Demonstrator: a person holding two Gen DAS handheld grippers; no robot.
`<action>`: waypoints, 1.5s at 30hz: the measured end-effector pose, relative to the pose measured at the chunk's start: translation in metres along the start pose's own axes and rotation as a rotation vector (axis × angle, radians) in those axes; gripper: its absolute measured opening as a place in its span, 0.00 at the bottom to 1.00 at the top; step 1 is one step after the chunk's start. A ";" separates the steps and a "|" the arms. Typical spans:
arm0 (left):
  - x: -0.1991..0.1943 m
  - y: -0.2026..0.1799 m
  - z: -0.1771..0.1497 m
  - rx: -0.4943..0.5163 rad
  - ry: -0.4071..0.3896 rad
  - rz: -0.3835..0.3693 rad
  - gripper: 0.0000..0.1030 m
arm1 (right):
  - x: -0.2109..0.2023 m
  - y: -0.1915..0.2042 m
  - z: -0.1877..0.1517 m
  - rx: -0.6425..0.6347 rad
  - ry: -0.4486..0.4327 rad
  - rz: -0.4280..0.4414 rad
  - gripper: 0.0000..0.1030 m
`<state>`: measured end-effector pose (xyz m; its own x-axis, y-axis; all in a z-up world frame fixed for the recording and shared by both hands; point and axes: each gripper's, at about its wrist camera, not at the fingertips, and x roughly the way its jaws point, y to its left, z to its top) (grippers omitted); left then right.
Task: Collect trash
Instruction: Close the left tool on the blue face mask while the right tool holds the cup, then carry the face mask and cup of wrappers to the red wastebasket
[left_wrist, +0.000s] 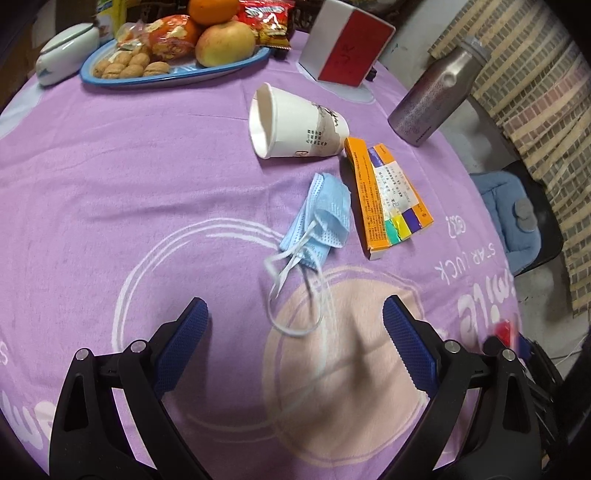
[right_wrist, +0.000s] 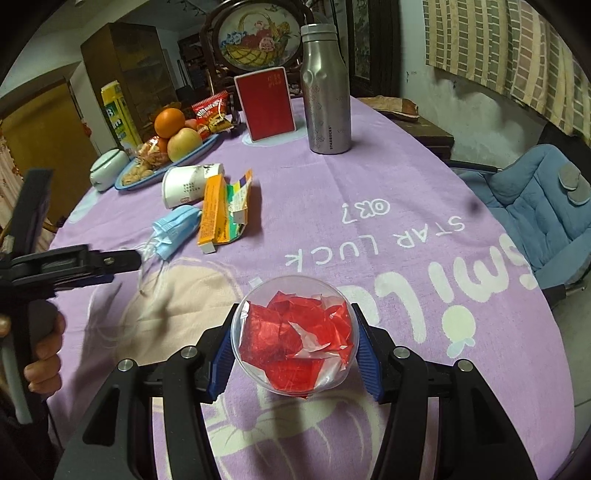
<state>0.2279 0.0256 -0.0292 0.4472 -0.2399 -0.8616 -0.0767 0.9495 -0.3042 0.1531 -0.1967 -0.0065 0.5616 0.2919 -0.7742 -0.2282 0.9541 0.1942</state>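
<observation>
Two grippers work over a round table under a purple printed cloth (left_wrist: 110, 177). The right gripper (right_wrist: 293, 350) is closed around a clear plastic cup (right_wrist: 295, 295) filled with crumpled red foil wrappers (right_wrist: 291, 332). Its blue pads press on both sides of the cup wall, and the cup mouth faces the camera, probably so that more rubbish can be dropped inside.

The left gripper (left_wrist: 295, 328) hangs above the cloth with its jaws wide apart and nothing between them. It points down toward a crumpled light-blue face mask (left_wrist: 321, 218), whose white ear loops lie just in front of the fingertips; I judge the mask is the next piece to pick.

Beside the mask lies a torn orange cardboard medicine box (left_wrist: 384, 199), and behind it a white paper cup (left_wrist: 295, 125) lies on its side. These three pieces are close together, near the middle of the table. A dented steel bottle (left_wrist: 432, 96) and a blue tray of fruit and walnuts (left_wrist: 177, 72) stand farther away and seem not to be trash.
</observation>
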 end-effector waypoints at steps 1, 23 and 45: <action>0.003 -0.003 0.003 0.010 0.000 0.009 0.89 | -0.001 -0.001 0.000 -0.001 -0.002 0.003 0.55; 0.014 -0.015 0.012 0.141 -0.028 0.068 0.15 | -0.026 -0.002 -0.007 0.025 -0.041 0.038 0.55; -0.064 -0.097 -0.095 0.305 -0.006 -0.182 0.13 | -0.116 -0.035 -0.082 0.136 -0.125 0.037 0.55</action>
<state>0.1227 -0.0700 0.0166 0.4348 -0.4102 -0.8017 0.2736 0.9083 -0.3164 0.0308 -0.2699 0.0265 0.6512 0.3254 -0.6856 -0.1455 0.9402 0.3079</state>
